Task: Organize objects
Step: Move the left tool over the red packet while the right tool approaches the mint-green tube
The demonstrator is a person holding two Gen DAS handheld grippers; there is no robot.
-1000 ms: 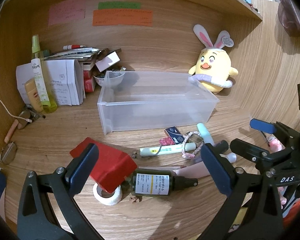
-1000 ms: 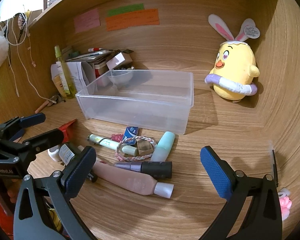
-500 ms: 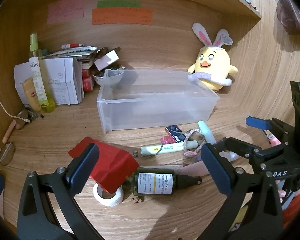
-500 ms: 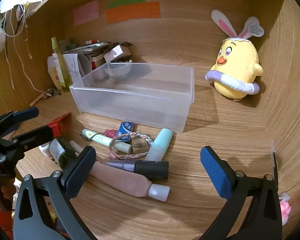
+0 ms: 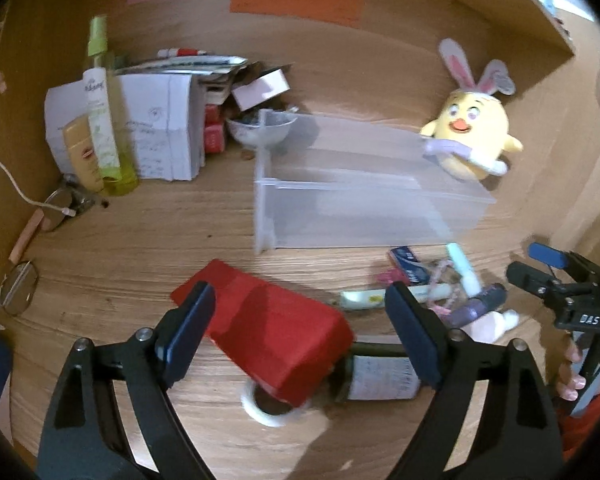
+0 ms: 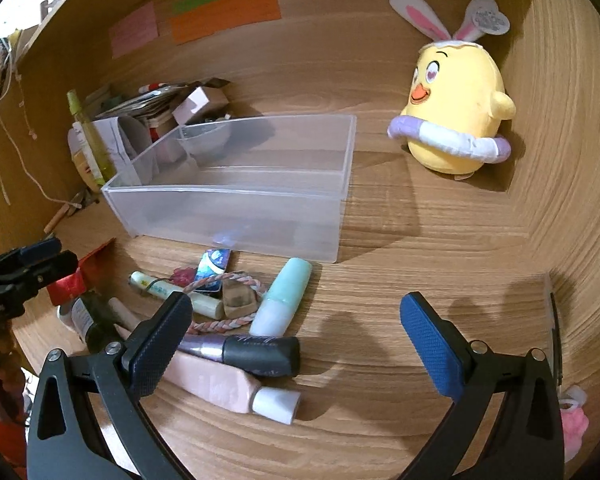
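A clear plastic bin (image 5: pixel 364 204) (image 6: pixel 236 196) stands empty on the wooden desk. In front of it lies a pile of small items: a mint tube (image 6: pixel 284 296), a purple and black tube (image 6: pixel 252 350), a pink tube (image 6: pixel 228 386), a dark bottle (image 5: pixel 380 376) (image 6: pixel 92 320), a braided cord (image 6: pixel 224 300). A red box (image 5: pixel 268 328) lies over a tape roll (image 5: pixel 272 406). My left gripper (image 5: pixel 300 332) is open, low over the red box. My right gripper (image 6: pixel 296 344) is open above the tubes.
A yellow plush chick (image 6: pixel 456 116) sits at the back right. Papers, boxes, a green spray bottle (image 5: pixel 104 120) and a small bowl (image 5: pixel 260 130) crowd the back left. Glasses (image 5: pixel 18 288) and a cable lie at the left. A pink item (image 6: pixel 572 420) lies at the right.
My left gripper has moved left and forward, from over the dark bottle to over the red box. My right gripper has moved closer to the pile of tubes.
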